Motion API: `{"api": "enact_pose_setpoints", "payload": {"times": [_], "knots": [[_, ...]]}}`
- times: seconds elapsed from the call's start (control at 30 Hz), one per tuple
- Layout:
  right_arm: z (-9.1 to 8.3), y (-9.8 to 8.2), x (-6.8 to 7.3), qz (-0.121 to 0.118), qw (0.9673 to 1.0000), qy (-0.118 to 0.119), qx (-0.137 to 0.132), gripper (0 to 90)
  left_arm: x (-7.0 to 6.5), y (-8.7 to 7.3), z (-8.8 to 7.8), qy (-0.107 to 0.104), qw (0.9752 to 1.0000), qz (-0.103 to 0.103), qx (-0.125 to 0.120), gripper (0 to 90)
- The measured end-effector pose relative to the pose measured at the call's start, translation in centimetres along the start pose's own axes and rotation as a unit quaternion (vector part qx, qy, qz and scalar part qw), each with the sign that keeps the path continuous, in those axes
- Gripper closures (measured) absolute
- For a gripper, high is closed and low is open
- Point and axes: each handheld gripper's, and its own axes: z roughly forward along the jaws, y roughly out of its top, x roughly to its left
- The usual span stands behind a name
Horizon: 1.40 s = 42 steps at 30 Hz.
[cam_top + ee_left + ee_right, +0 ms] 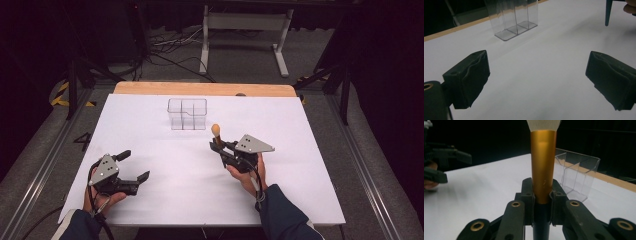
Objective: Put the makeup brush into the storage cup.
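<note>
A makeup brush (pixel 216 132) with a gold ferrule (pixel 543 165), pale bristles and a dark handle stands upright, bristles up, right of the table's middle. My right gripper (pixel 220 146) is shut on it, and both pads (pixel 527 195) press where the ferrule meets the handle. The handle's lower end (pixel 608 12) hangs just above the sheet. A clear plastic organiser (pixel 187 114) with several compartments stands empty at the back centre, just beyond and left of the brush. My left gripper (pixel 135 165) rests at the front left, open, with nothing between its jaws (pixel 537 77).
A white sheet (pixel 200 200) covers the table, with a wooden edge (pixel 200 89) at the back. Beyond the table are a white stand's legs (pixel 245 30) and cables on the floor. The organiser (pixel 511 17) is some way ahead of the left gripper.
</note>
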Motion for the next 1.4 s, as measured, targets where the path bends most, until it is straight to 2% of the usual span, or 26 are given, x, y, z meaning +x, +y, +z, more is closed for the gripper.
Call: {"api": "enact_pose_setpoints", "payload": {"times": [0.23, 0.37, 0.47, 0.63, 0.93, 1.03, 1.27, 1.4], "knots": [[1.3, 1.3, -0.5, -0.002, 0.9999, -0.001, -0.015, 78.2, 0.0, 0.0, 0.0, 0.0, 1.0, 0.0, 0.0, 5.5], [2.0, 2.4, -1.4, 0.007, 0.9994, -0.006, -0.033, 78.2, -0.2, 0.1, -0.1, -0.001, 1.0, 0.003, -0.003, 5.5], [2.8, 3.2, -1.9, 0.001, 0.9992, -0.014, -0.036, 78.2, -0.2, 0.1, -0.1, -0.001, 1.0, 0.007, -0.003, 5.6], [4.0, 3.9, -2.6, 0.01, 0.999, -0.013, -0.04, 78.2, -0.2, 0.0, -0.1, -0.004, 1.0, 0.003, -0.006, 5.9], [6.1, 5.9, -3.7, 0.009, 0.9983, -0.014, -0.056, 78.2, 0.0, 0.0, -0.1, -0.007, 0.9999, -0.001, -0.013, 5.4], [6.7, 6.2, -4.1, 0.015, 0.9978, -0.017, -0.062, 78.2, 0.0, 0.0, -0.3, 0.001, 0.9998, 0.004, -0.019, 6.3], [8.3, 7.0, -5.1, 0.007, 0.9977, -0.025, -0.062, 78.2, 0.0, 0.0, -0.3, 0.0, 0.9998, 0.008, -0.017, 6.0], [9.1, 7.3, -5.8, 0.015, 0.9974, -0.03, -0.065, 78.2, 0.1, 0.0, -0.3, -0.007, 0.9997, -0.005, -0.022, 6.2]]}}
